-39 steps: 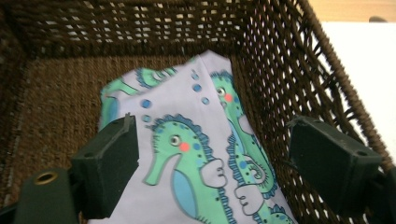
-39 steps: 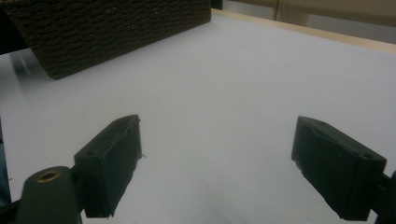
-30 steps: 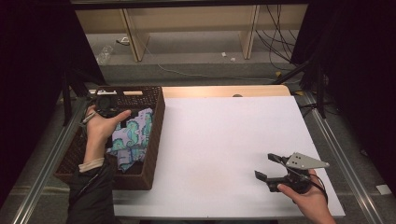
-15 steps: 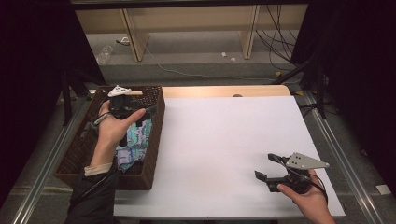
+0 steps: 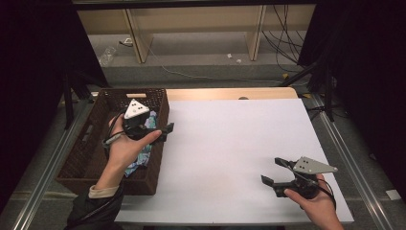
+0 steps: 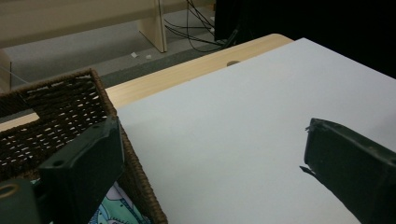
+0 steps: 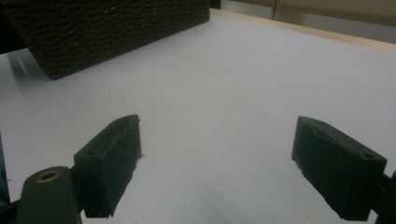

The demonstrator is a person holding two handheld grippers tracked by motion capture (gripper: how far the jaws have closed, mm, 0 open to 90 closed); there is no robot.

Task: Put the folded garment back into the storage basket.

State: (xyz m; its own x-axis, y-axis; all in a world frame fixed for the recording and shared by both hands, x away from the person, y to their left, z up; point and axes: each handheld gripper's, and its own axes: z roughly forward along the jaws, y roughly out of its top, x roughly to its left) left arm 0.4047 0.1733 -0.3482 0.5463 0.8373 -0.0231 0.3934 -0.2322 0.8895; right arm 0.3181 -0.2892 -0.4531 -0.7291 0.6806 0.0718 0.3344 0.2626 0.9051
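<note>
A dark wicker basket (image 5: 86, 153) stands at the table's left, with a teal patterned cloth (image 5: 140, 160) lying in it. My left gripper (image 5: 165, 132) hovers over the basket's right wall and points toward the white tabletop (image 5: 230, 143). Its jaws have just been opening and stand wide apart with nothing between them. In the left gripper view the left gripper (image 6: 210, 158) straddles the basket rim (image 6: 116, 121), and a corner of the cloth (image 6: 112, 212) shows below. My right gripper (image 5: 274, 171) rests low near the front right, open and empty; the right gripper (image 7: 215, 163) faces the basket (image 7: 116, 32).
A bare wooden strip (image 5: 230, 93) runs along the table's far edge. Beyond it are a grey floor with cables (image 5: 282, 48) and wooden shelf legs. Metal rails (image 5: 344, 158) border the table on both sides.
My left hand has risen out of the basket and swung right to its right wall, the gripper now pointing at the tabletop. The right hand has kept still.
</note>
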